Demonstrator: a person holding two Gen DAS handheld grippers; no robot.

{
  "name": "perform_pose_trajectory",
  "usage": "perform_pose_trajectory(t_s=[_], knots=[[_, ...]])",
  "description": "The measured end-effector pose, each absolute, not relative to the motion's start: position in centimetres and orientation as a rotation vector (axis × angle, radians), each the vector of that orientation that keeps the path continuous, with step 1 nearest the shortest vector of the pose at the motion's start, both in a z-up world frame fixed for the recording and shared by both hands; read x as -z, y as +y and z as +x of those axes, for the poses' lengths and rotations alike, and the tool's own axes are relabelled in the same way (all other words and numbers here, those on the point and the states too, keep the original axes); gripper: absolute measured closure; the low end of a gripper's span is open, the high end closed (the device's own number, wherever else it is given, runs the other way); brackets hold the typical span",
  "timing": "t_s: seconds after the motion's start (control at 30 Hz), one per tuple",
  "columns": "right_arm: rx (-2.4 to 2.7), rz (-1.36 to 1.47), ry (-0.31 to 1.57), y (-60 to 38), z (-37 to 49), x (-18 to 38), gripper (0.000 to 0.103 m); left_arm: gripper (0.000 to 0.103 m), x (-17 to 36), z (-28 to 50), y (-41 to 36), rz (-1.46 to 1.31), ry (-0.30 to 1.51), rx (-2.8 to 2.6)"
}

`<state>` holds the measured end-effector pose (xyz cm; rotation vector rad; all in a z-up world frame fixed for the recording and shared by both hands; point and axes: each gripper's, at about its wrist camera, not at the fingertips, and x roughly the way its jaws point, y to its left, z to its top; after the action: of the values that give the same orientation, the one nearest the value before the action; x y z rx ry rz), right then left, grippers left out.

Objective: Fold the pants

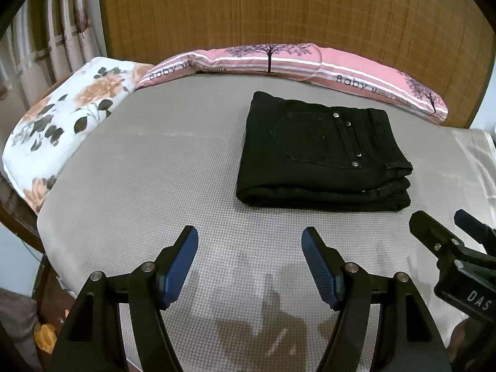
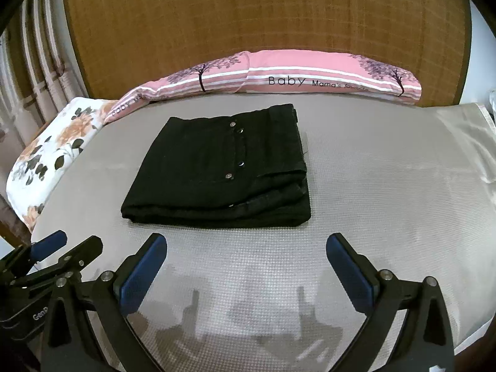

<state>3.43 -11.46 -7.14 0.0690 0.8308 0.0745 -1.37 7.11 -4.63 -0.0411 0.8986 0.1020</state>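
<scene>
Black pants (image 1: 322,152) lie folded into a compact stack on the grey bed sheet (image 1: 155,170), back pocket and metal studs on top. They also show in the right wrist view (image 2: 220,170). My left gripper (image 1: 249,241) is open and empty, hovering over the sheet in front of the pants, apart from them. My right gripper (image 2: 246,248) is open and empty, just in front of the pants' near edge. The right gripper shows at the right edge of the left view (image 1: 449,235); the left gripper shows at the lower left of the right view (image 2: 68,248).
A pink "Baby" bolster pillow (image 1: 279,59) lies along the wooden headboard (image 1: 279,9). A floral pillow (image 1: 62,117) sits at the bed's left edge, curtains (image 1: 46,31) behind it. A shiny cloth (image 2: 465,136) covers the bed's right side.
</scene>
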Motion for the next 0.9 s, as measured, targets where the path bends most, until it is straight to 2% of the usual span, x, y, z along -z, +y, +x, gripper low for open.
perform_pose_trajectory(t_s=[0.9], knots=[[-0.073,0.025,0.86,-11.05,3.18,7.81,0.001,0.033,5.21,-1.62,6.42,-0.023,0.911,-0.1]])
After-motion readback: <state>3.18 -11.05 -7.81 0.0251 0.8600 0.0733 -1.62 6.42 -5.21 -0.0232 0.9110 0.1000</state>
